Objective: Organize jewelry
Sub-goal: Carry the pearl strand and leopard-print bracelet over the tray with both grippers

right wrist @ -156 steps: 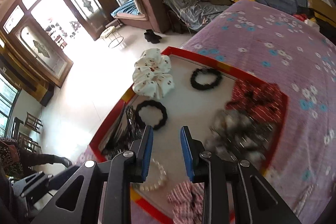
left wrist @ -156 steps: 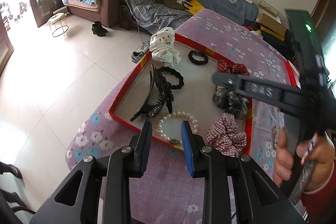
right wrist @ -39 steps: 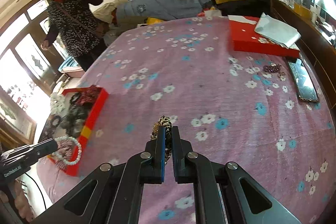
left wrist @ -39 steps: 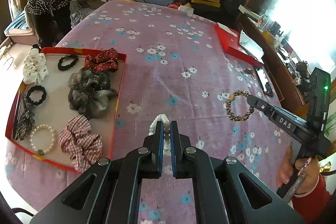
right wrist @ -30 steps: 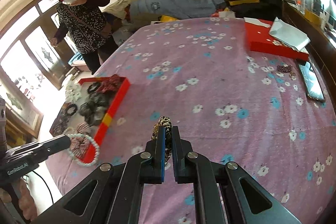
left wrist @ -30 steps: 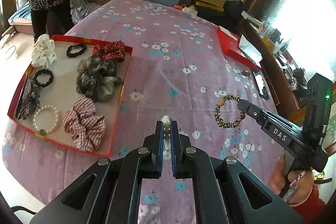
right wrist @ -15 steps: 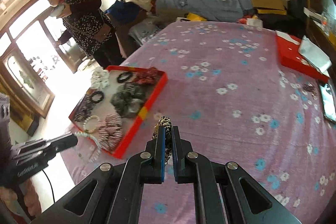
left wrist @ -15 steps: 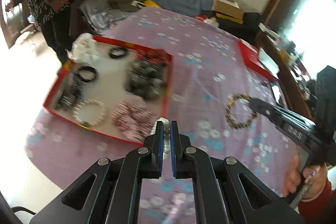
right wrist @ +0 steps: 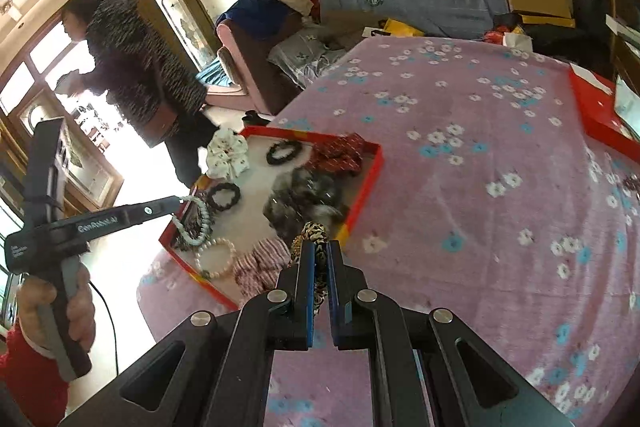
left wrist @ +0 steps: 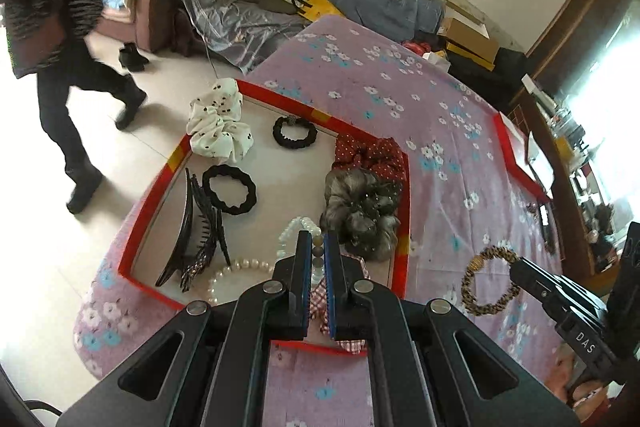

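The left gripper (left wrist: 316, 255) pinches a white bead bracelet (left wrist: 294, 229); only the right view shows the right gripper (right wrist: 318, 259) pinching a leopard-pattern bracelet (right wrist: 314, 229) edge-on.

bedspread (left wrist: 440, 131): matt cloth | pearl bracelet (left wrist: 240, 267): glossy | hair claw (left wrist: 196, 227): shiny plastic

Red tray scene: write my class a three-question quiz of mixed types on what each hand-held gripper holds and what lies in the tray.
1. True or false: the left hand-held gripper is shut on a pale bead bracelet.
2. What does the right hand-held gripper hold?
3. Which lies in the red tray? A) phone B) black hair claw clip C) book

Key: 1 true; 2 leopard-print bracelet; 3 B
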Action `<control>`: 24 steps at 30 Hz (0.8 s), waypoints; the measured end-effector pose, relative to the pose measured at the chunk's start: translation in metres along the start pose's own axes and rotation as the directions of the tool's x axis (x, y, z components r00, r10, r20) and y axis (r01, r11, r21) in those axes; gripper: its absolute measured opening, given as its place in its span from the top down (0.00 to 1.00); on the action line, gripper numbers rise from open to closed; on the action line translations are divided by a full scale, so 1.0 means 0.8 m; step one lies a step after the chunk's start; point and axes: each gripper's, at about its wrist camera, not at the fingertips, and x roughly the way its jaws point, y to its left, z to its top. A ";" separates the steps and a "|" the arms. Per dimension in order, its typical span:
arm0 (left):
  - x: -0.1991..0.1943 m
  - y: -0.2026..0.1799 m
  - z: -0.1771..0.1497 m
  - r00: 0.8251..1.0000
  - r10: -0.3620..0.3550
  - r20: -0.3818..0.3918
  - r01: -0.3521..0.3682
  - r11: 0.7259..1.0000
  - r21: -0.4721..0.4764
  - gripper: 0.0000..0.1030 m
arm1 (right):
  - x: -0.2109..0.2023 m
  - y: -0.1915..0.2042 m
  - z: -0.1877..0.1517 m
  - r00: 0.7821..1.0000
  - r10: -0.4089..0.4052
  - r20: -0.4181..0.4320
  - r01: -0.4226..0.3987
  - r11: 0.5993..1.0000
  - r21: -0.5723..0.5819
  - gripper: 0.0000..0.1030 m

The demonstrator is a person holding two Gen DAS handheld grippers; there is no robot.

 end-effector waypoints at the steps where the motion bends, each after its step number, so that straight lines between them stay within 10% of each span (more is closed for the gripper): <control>1: 0.003 0.005 0.002 1.000 -0.020 -0.009 0.020 1.000 -0.009 0.95 | 0.006 0.005 0.006 1.000 0.002 0.001 -0.002 1.000 -0.001 0.93; 17: 0.061 0.038 0.027 0.984 -0.164 -0.073 0.160 0.986 -0.056 0.95 | 0.136 0.057 0.097 0.994 0.088 -0.060 -0.085 0.995 0.054 0.93; 24: 0.106 0.049 0.029 0.987 -0.102 -0.124 0.100 0.995 -0.027 0.95 | 0.218 0.059 0.115 0.985 0.093 -0.148 -0.080 0.993 0.086 0.93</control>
